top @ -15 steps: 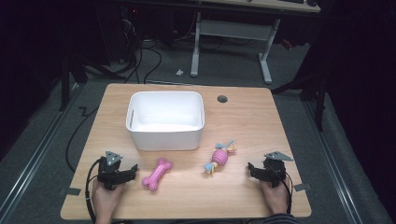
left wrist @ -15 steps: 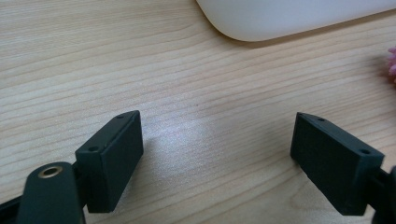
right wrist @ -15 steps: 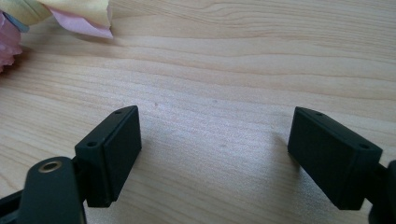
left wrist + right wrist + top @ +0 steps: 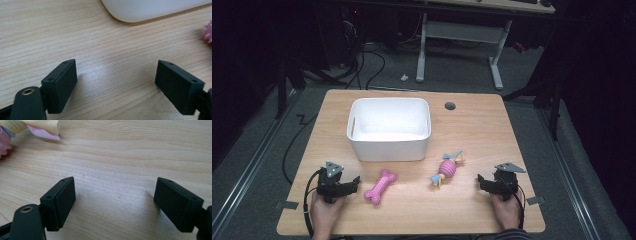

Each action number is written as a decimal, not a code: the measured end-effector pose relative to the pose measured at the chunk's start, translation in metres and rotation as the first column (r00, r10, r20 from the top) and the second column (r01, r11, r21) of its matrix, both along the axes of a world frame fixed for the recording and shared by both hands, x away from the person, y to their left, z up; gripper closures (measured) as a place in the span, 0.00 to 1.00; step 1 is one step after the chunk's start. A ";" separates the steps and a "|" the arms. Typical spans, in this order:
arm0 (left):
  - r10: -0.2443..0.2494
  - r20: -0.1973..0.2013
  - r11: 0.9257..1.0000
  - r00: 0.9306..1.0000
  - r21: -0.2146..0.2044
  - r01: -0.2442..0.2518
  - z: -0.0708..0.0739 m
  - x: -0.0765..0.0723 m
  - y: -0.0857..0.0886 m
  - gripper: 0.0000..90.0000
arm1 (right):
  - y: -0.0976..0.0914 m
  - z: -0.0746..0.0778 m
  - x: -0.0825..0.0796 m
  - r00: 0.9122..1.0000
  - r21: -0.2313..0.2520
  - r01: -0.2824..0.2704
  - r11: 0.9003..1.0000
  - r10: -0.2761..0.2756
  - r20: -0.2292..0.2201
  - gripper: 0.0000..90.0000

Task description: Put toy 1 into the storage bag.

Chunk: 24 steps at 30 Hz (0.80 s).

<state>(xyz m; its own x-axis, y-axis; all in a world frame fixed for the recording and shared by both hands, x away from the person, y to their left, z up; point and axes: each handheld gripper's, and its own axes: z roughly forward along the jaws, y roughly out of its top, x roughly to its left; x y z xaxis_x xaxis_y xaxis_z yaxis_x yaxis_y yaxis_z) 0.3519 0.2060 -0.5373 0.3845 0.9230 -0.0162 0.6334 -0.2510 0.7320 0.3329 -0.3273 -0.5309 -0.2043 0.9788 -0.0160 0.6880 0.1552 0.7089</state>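
1. The pink bone toy (image 4: 380, 186) lies flat on the desk (image 4: 472, 130) in the lower left-centre of the high view, knobbed at both ends, matte and rubbery-looking. Its nubbed pink edge (image 4: 208, 32) shows at the right border of the left gripper view.
2. The striped pink toy (image 4: 445, 169) lies lower centre-right, a ribbed barrel shape with pale blue and yellow ends like a wrapped sweet. Soft yellow and pink folds of it (image 4: 42, 127) show at the upper left of the right gripper view.
3. The left gripper (image 4: 351, 185) rests at the lower left, just beside the bone toy. Its blocky black fingers (image 4: 60, 85) stand spread wide over bare wood.
4. The right gripper (image 4: 482, 181) rests at the lower right, near the striped toy. Its fingers (image 4: 58, 202) are likewise spread, with nothing between them.
5. A white plastic bin (image 4: 389, 147), smooth, with rounded corners, sits above both toys at centre.
6. The desk is pale wood grain with a round cable hole (image 4: 450, 106) at upper right.
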 end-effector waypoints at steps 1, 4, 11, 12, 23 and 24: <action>-0.002 0.000 1.000 1.000 0.000 0.002 0.000 0.000 0.000 0.20 | 0.000 0.000 0.000 1.000 0.000 0.000 1.000 0.000 0.000 0.20; -0.006 -0.002 1.000 1.000 0.002 0.006 0.000 0.000 0.000 0.19 | 0.000 0.000 0.000 1.000 0.000 0.002 1.000 -0.002 0.000 0.20; -0.023 -0.001 1.000 1.000 0.000 0.023 0.000 0.001 0.001 0.19 | 0.001 0.000 0.000 1.000 0.001 0.000 1.000 0.000 0.003 0.20; -0.027 -0.001 1.000 1.000 0.002 0.027 0.000 0.001 0.001 0.19 | 0.001 0.000 0.000 1.000 0.001 0.000 1.000 0.000 0.003 0.20; -0.052 -0.016 0.999 0.998 0.008 0.053 0.002 0.002 0.003 0.22 | 0.002 0.000 0.000 1.000 -0.002 -0.005 1.000 0.005 0.003 0.20; -0.052 -0.015 0.999 0.999 0.008 0.052 0.002 0.002 0.003 0.23 | 0.002 0.000 0.000 1.000 -0.001 -0.005 1.000 0.005 0.003 0.20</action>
<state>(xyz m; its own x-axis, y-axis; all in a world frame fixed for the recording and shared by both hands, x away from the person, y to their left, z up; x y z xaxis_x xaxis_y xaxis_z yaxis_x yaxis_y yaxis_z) 0.3540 0.2089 -0.5351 0.4315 0.9020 -0.0151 0.6303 -0.2895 0.7204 0.3331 -0.3255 -0.5310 -0.2092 0.9777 -0.0177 0.6851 0.1595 0.7108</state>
